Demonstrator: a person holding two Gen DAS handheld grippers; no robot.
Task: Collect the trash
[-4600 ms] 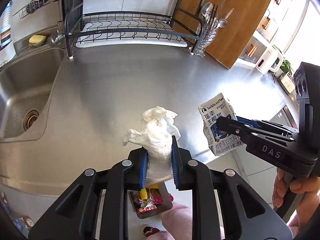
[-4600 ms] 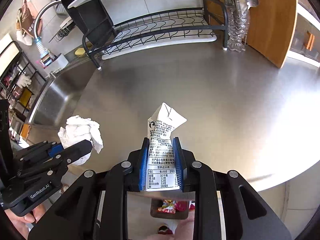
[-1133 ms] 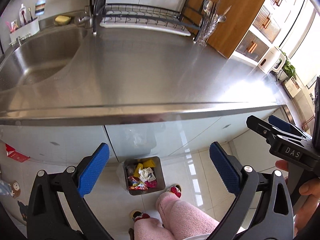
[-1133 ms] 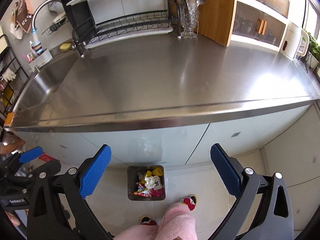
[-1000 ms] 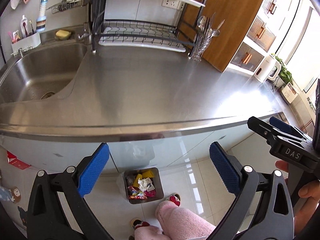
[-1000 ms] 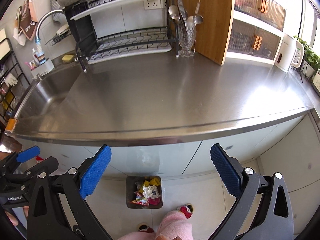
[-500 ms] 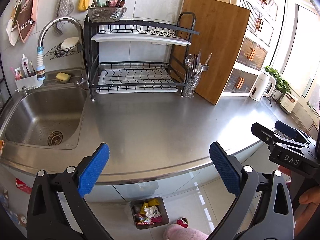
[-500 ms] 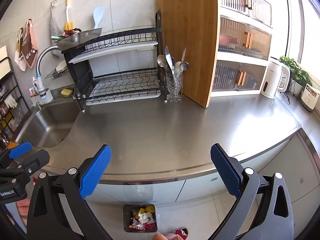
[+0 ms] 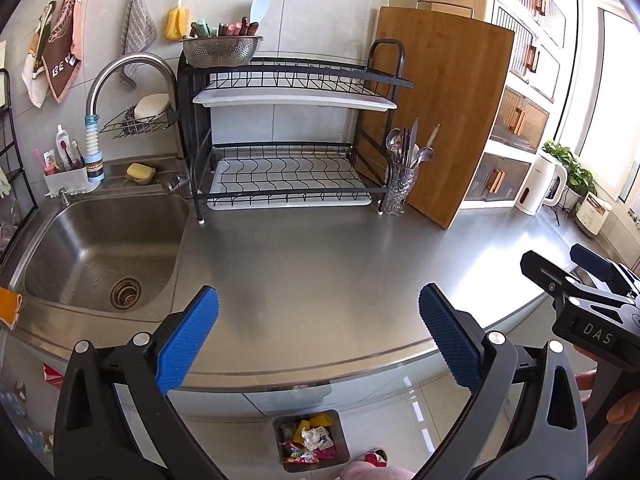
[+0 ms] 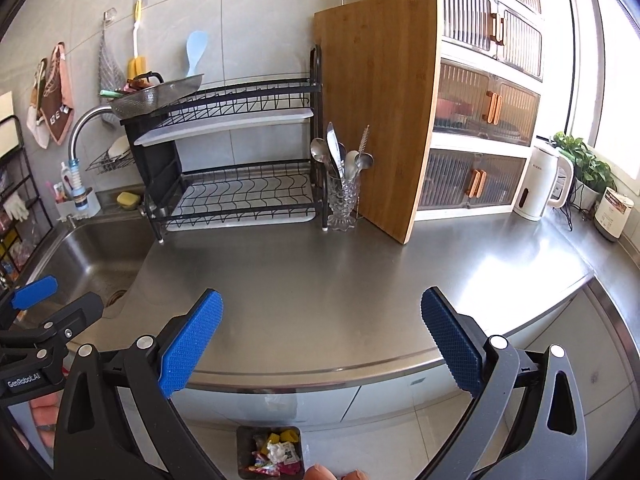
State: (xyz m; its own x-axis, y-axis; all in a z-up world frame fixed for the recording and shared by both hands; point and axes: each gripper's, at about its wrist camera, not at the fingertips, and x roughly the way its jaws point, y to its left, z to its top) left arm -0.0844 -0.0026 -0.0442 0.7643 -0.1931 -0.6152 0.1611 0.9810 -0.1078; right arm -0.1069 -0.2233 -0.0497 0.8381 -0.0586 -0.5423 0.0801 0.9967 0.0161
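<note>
Task looks done: counter (image 9: 320, 272) w/ no trash visible, wrappers + tissue already in bin (image 9: 310, 446) on floor below; left gripper (image 9: 318, 322) & right gripper (image 10: 322, 322) both empty, jaws spread wide.

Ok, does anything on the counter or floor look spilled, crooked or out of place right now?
Nothing stands out. The steel counter shows no litter, the trash sits inside the bin on the floor, and both the left gripper and right gripper are open.
</note>
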